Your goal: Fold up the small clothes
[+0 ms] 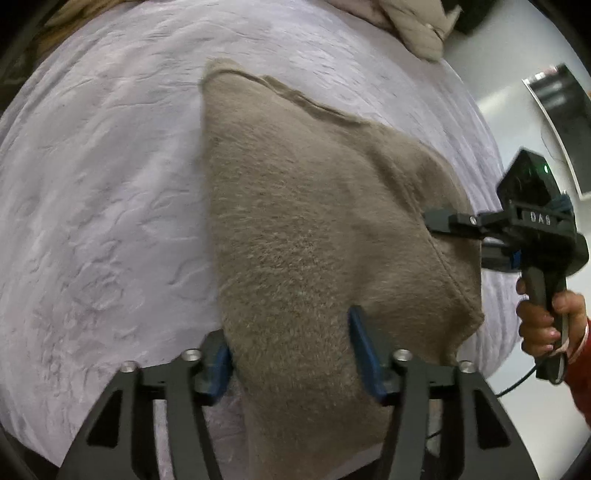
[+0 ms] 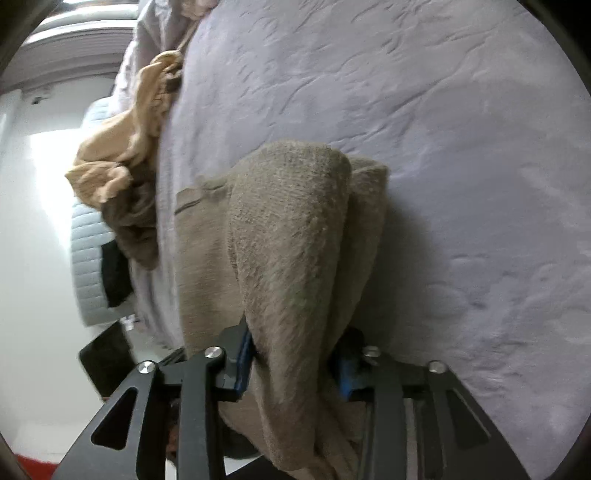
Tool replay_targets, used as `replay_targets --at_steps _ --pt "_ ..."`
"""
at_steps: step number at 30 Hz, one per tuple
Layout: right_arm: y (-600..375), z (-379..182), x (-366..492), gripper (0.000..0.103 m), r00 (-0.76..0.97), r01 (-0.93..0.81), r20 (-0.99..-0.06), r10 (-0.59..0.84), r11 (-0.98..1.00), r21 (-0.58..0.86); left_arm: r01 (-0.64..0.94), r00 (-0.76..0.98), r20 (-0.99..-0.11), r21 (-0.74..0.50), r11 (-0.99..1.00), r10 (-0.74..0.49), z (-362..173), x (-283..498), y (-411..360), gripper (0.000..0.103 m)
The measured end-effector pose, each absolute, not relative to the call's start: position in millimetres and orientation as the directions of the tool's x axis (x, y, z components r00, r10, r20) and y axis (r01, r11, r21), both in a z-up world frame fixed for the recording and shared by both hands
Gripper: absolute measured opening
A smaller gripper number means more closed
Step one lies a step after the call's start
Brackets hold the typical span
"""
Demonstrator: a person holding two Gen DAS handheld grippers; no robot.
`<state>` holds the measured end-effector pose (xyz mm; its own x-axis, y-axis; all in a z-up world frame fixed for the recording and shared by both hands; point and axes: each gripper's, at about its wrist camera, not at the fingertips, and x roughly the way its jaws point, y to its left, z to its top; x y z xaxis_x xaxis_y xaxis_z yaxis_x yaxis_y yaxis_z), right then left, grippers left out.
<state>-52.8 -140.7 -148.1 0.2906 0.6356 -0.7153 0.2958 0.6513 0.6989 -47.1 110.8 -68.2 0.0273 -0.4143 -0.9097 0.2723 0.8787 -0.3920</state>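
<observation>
Left wrist view. Taupe fuzzy knit garment (image 1: 314,236) spread over lilac textured bedspread (image 1: 103,206), partly lifted, one hemmed edge running along far side, near corner drooping at right. Left gripper (image 1: 291,354) at bottom of view; blue-padded fingers (image 1: 364,350) spread wide, cloth lying between them, left pad touching garment's edge, no pinch visible. Right gripper (image 1: 436,221) at right edge, held by a hand (image 1: 539,317) in a red sleeve; fingers clamped on garment's right hem, cloth pulled taut toward them. Beige quilted item (image 1: 413,33) at far top of bed.

Right wrist view. Same garment (image 2: 291,240) bunched into a thick rounded fold, rising from bedspread (image 2: 443,147), coarse knit weave showing. Right gripper (image 2: 295,365) with blue pads (image 2: 243,362) pressed in on both sides of the fold, gripping it firmly; loose cloth hanging below. Tan crumpled cloth (image 2: 122,147) heaped at bed's left edge, well apart from fold.
</observation>
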Motion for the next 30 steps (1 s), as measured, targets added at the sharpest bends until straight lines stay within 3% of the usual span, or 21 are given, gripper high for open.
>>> replay_targets --at_steps 2,3,7,8,9,11,20,25,30 --pt "-142 -138 -58 0.060 0.268 0.291 -0.797 0.541 0.743 0.602 0.251 0.063 -0.932 -0.331 0.910 -0.356 -61 -53 123 0.082" --pt "-144 -133 -60 0.064 0.254 0.287 -0.834 0.491 0.785 0.549 0.242 0.081 -0.938 -0.309 0.920 -0.336 -56 -54 127 0.082" --pt "-143 -111 -73 0.065 0.218 0.274 -0.910 0.352 0.873 0.403 0.227 0.141 -0.959 -0.212 0.951 -0.247 -38 -62 137 0.082" --pt "-140 -105 -77 0.060 0.223 0.267 -0.917 0.330 0.884 0.383 0.234 0.162 -0.962 -0.181 0.955 -0.222 -31 -66 130 0.082" --pt "-135 -96 -80 0.040 0.241 0.257 -0.914 0.326 0.887 0.384 0.244 0.191 -0.964 -0.136 0.960 -0.185 -26 -68 129 0.082" --pt "-128 -82 -96 0.028 0.276 0.224 -0.894 0.354 0.880 0.418 0.245 0.224 -0.965 -0.077 0.966 -0.134 -21 -70 123 0.082" --pt "-65 -86 -100 0.027 0.234 0.076 -0.933 0.273 0.952 0.298 0.194 0.200 -0.977 -0.040 0.980 -0.079 -21 -60 97 0.082" --pt "-88 -118 -108 0.024 0.207 0.148 -0.947 0.245 0.949 0.278 0.195 0.162 -0.984 -0.045 0.980 -0.077 -25 -65 92 0.082" --pt "-105 -117 -116 0.031 0.199 0.205 -0.942 0.272 0.928 0.311 0.217 0.139 -0.989 -0.013 0.976 -0.044 -24 -70 87 0.082"
